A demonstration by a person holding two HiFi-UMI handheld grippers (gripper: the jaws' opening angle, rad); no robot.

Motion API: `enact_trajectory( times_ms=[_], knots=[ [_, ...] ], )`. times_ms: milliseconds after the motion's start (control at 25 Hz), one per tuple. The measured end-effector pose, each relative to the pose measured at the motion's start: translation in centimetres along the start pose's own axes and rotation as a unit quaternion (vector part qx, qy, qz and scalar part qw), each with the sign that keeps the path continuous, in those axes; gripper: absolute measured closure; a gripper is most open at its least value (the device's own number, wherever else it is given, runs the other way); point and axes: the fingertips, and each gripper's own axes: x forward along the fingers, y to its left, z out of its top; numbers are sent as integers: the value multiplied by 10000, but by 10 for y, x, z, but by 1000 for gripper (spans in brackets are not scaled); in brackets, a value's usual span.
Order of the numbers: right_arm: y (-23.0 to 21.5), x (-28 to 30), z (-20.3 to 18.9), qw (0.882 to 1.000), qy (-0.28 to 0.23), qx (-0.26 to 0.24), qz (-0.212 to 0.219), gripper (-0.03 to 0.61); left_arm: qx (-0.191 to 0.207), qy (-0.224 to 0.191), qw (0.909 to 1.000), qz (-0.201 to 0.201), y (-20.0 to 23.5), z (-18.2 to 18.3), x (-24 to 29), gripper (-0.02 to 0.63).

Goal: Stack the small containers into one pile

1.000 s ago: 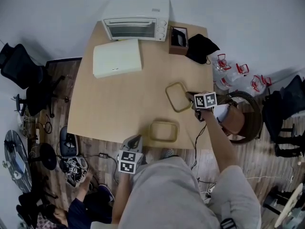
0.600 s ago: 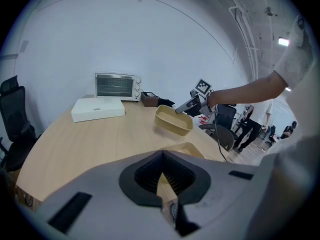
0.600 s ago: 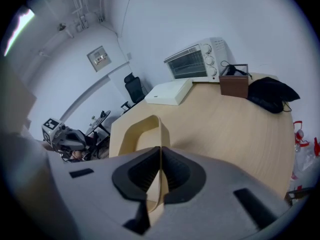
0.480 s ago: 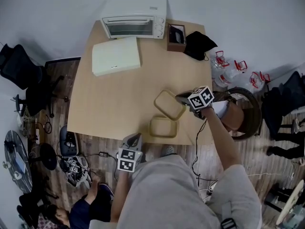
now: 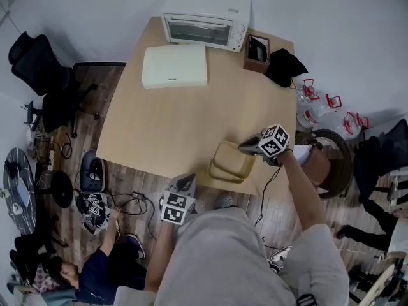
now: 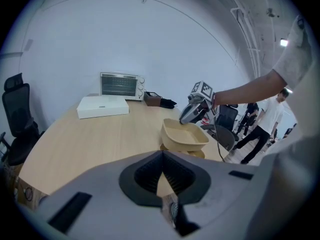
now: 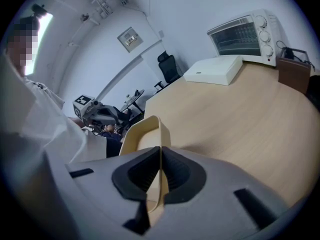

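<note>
Two small beige containers are at the table's near edge. My right gripper [image 5: 250, 146] is shut on the rim of the upper container [image 5: 233, 159], which it holds slightly tilted right over the lower container [image 5: 220, 175]. Whether the two touch I cannot tell. In the right gripper view the thin beige wall [image 7: 145, 134] runs between the pads of my right gripper [image 7: 160, 156]. In the left gripper view the upper container [image 6: 184, 134] covers most of the lower one [image 6: 198, 154]. My left gripper [image 5: 182, 185] hangs just off the table's front edge, shut on nothing.
A white toaster oven [image 5: 205, 23] stands at the far edge, with a flat white box [image 5: 174, 74] in front of it. A brown box [image 5: 257, 50] and black cloth [image 5: 285, 65] sit at the far right corner. Chairs [image 5: 326, 161] and water bottles [image 5: 315, 110] stand right of the table.
My right gripper has carried its container from the table's right middle toward the near edge, ending over the other container. The left gripper has stayed near the front edge.
</note>
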Motion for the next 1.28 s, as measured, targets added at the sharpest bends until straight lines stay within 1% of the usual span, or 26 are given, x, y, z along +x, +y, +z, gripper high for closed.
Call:
enact_trajectory(
  times_ms=[240,400,560,760,920,1280],
  knots=[
    [14,24,-7,9978,418,-254,447,556,-164,-43,9998,144,11,-9,-10,609],
    [20,36,-16,9941,788,-426,606,555,-255,-60,9995,196,15,-13,-14,609],
    [16,45,-22,9921,1016,-448,580,555,-328,-75,9991,246,19,-15,-16,609],
    [17,52,-22,9918,1034,-420,616,555,-364,-98,9990,253,22,-15,-16,609],
    [16,57,-23,9916,1068,-456,561,555,-346,-103,9991,213,19,-12,-15,609],
    [6,61,-29,9911,1135,-687,83,549,-330,-74,9993,142,6,-14,-11,609]
  ],
)
